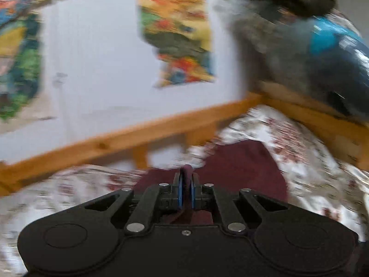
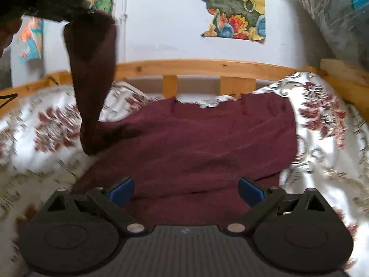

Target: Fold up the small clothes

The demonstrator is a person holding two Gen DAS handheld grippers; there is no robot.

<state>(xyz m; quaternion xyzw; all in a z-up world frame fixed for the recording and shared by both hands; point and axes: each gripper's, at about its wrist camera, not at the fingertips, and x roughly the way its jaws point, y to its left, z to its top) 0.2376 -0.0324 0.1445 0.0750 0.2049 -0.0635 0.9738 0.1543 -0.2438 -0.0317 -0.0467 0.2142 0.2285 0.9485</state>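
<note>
A maroon garment point(image 2: 196, 143) lies spread on a white floral bedspread point(image 2: 50, 127). My left gripper point(image 1: 186, 184) is shut on a fold of the maroon garment point(image 1: 242, 161) and holds it up. In the right wrist view that lifted part hangs as a long strip point(image 2: 92, 80) from the left gripper point(image 2: 76, 7) at the upper left. My right gripper point(image 2: 185, 190) is open and empty, low over the near edge of the garment, with its blue pads point(image 2: 121, 192) on either side.
A wooden bed rail point(image 2: 196, 67) runs behind the bedspread, with a white wall and colourful pictures point(image 2: 233, 11) beyond. A grey and blue bundle in plastic point(image 2: 334, 16) rests at the right, above the rail.
</note>
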